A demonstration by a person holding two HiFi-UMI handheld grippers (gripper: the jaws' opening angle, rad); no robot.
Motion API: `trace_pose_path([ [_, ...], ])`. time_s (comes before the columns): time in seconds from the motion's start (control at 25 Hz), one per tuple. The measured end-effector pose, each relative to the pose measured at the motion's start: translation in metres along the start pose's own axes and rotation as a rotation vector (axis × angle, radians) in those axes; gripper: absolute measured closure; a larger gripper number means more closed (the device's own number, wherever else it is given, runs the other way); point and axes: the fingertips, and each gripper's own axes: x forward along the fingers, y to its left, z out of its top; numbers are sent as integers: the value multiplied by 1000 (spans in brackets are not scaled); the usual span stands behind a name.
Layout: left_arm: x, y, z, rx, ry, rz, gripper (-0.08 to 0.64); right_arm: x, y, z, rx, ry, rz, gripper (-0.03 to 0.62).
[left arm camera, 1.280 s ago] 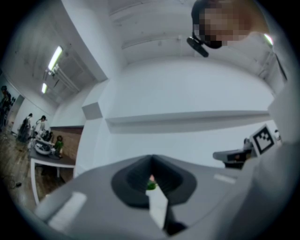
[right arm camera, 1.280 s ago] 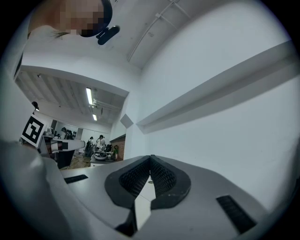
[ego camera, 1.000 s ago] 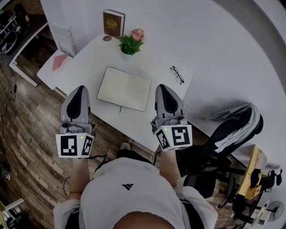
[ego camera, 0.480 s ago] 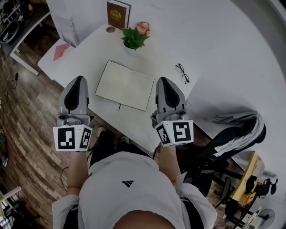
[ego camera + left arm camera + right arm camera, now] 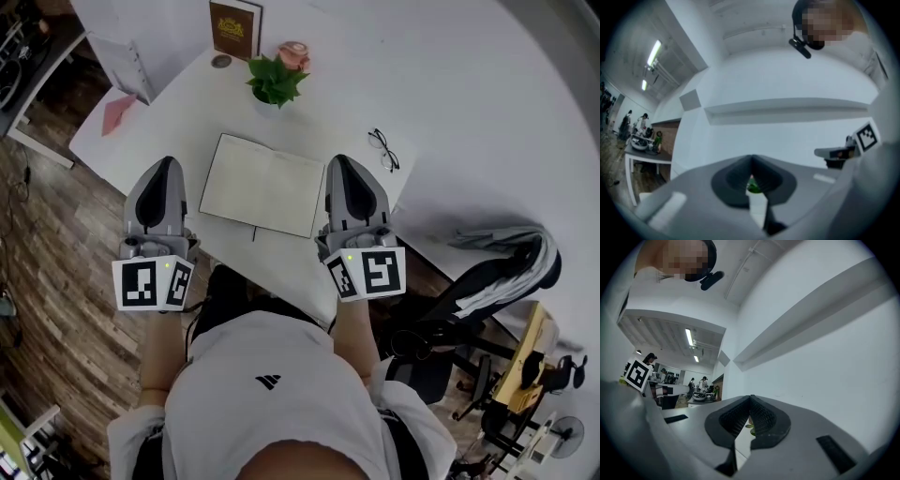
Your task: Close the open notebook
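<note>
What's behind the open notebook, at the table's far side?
Behind the notebook: a small potted plant, a pink object beside it, a brown book and a dark disc. Leaves cover most of the pot.

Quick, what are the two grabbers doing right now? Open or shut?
Left gripper: shut, holding nothing.
Right gripper: shut, holding nothing.

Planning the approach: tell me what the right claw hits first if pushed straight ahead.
Probably the potted plant: its leaves show just past the shut tips of the right claw. Depth is unclear, so it may pass above.
</note>
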Motion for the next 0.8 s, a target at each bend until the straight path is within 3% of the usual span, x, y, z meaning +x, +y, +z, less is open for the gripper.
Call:
trace_pose_path([
  [0.28,27,19,-28,-22,67,-57,551,18,-2,-9,-3,20,-65,594],
  [0.8,59,25,-137,-105,361,-229,546,30,1,-41,1,84,-175,594],
])
